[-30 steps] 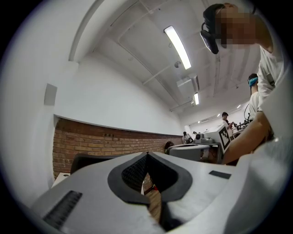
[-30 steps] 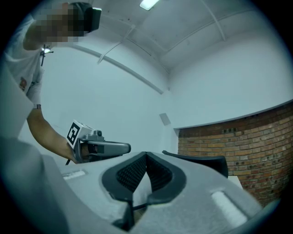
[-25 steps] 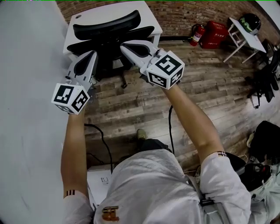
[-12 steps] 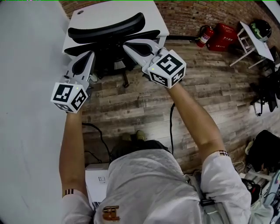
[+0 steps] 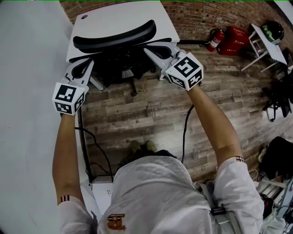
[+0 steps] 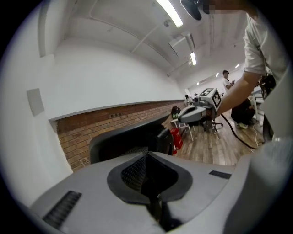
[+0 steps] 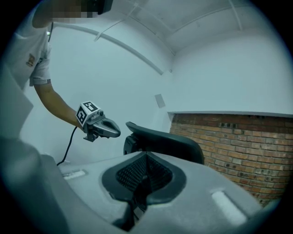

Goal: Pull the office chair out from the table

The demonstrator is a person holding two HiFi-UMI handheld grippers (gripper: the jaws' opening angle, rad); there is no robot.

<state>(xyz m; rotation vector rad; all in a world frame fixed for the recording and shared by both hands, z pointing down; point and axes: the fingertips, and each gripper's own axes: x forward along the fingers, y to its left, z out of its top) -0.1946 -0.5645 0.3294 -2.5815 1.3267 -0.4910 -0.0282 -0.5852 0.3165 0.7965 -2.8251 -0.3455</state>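
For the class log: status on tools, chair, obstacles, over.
Left tool, right tool shut, empty, flanking office chair. Chair tucked at table. Cable on floor.

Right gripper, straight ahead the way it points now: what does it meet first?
Probably the black backrest of the office chair, just beyond the shut jaws of the right gripper; how near it is remains unclear.

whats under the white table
The black office chair stands pushed up to the white table: its backrest and a dark part of its base show from above. The tabletop covers everything further under it, so the rest cannot be seen.
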